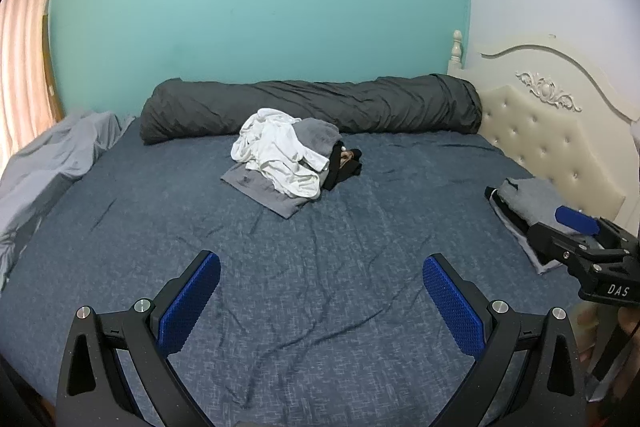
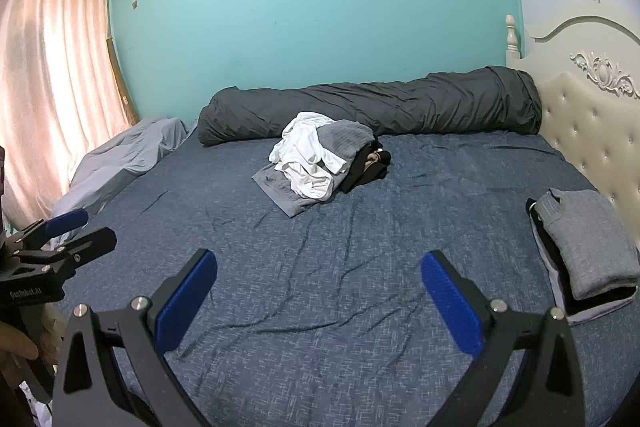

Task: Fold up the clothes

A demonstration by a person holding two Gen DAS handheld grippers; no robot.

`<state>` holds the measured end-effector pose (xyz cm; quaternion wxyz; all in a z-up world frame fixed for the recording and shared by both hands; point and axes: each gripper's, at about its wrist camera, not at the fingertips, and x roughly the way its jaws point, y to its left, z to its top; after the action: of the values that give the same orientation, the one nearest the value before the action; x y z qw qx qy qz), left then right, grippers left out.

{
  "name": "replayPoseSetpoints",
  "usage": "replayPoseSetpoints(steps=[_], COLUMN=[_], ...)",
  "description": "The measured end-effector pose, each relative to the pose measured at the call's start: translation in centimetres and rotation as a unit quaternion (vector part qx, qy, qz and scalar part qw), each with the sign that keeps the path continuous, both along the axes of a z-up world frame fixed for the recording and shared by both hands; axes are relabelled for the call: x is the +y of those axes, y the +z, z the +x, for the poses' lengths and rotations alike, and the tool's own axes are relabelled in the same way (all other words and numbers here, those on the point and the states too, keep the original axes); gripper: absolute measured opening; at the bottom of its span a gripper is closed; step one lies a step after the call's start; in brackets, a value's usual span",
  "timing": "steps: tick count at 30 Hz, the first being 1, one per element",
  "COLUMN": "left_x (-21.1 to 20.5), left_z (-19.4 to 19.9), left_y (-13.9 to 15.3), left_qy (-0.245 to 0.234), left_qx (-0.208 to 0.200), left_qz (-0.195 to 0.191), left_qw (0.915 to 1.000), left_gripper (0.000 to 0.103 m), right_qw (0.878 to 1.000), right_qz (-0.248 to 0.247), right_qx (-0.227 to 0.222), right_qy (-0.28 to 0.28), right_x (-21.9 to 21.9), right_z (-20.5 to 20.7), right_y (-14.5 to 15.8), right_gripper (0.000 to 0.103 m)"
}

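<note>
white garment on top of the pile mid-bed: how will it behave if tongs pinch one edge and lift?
The white garment lies crumpled in soft folds, so it is probably floppy and will drape and unfurl. It looks thin, likely light. It rests on the grey garment, which may drag along.

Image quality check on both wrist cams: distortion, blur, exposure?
Left wrist: heavy fisheye bowing of the teal wall, dark vignette corners, curtain washed out; clothes pile sharp. Right wrist: same barrel distortion, backlit curtain glowing pink, slight softness on the bedsheet near the lens; folded stack clear.
</note>
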<state>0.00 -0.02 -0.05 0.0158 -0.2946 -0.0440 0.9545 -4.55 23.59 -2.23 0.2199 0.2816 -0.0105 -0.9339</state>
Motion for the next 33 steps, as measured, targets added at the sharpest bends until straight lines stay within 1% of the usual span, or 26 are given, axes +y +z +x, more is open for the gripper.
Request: replayPoseSetpoints(steps=[3, 5, 7, 9, 10, 12, 17, 33], left_x=[-0.1, -0.2, 0.4, 0.5, 1.3, 1.8, 2.0, 2.2], left_z=[-0.2, -0.5, -0.8, 0.1, 0.6, 0.6, 0.7, 0.5], left_y=[-0.4, -0.5, -0.4, -0.4, -0.5, -0.2, -0.8, -0.5], left_qy=[-0.008, -0.010, -0.009, -0.009, -0.011, -0.011, -0.010, -0.010], left_qx=[-0.002, -0.008, -0.003, 0.011, 0.016, 0.015, 0.015, 0.011], left_qz=[0.014, 0.011, -0.005, -0.009, -0.016, -0.020, -0.023, -0.024], left_qw=[0.9999, 0.9999, 0.9999, 0.9999, 0.9997, 0.9996, 0.9996, 0.9996], left_gripper=[0.103, 0.103, 0.103, 0.103, 0.103, 0.103, 0.103, 0.103], right_qw=[1.000, 1.000, 1.000, 1.000, 1.000, 1.000, 1.000, 1.000], right_qz=[-0.006, -0.006, -0.005, -0.004, -0.004, -0.004, -0.004, -0.005], right_qx=[0.000, -0.001, -0.002, -0.002, -0.002, -0.002, 0.000, 0.002], right_qy=[0.001, 0.001, 0.003, 0.003, 0.004, 0.003, 0.001, -0.002], right_x=[-0.2, -0.2, -0.1, 0.0, 0.1, 0.2, 0.4, 0.7], right_z=[0.2, 0.2, 0.2, 0.1, 0.1, 0.1, 0.1, 0.0], right_y=[0.0, 0.1, 0.3, 0.4, 0.4, 0.4, 0.4, 0.5], right_gripper=[0.103, 0.103, 0.103, 0.103, 0.103, 0.103, 0.103, 0.103])
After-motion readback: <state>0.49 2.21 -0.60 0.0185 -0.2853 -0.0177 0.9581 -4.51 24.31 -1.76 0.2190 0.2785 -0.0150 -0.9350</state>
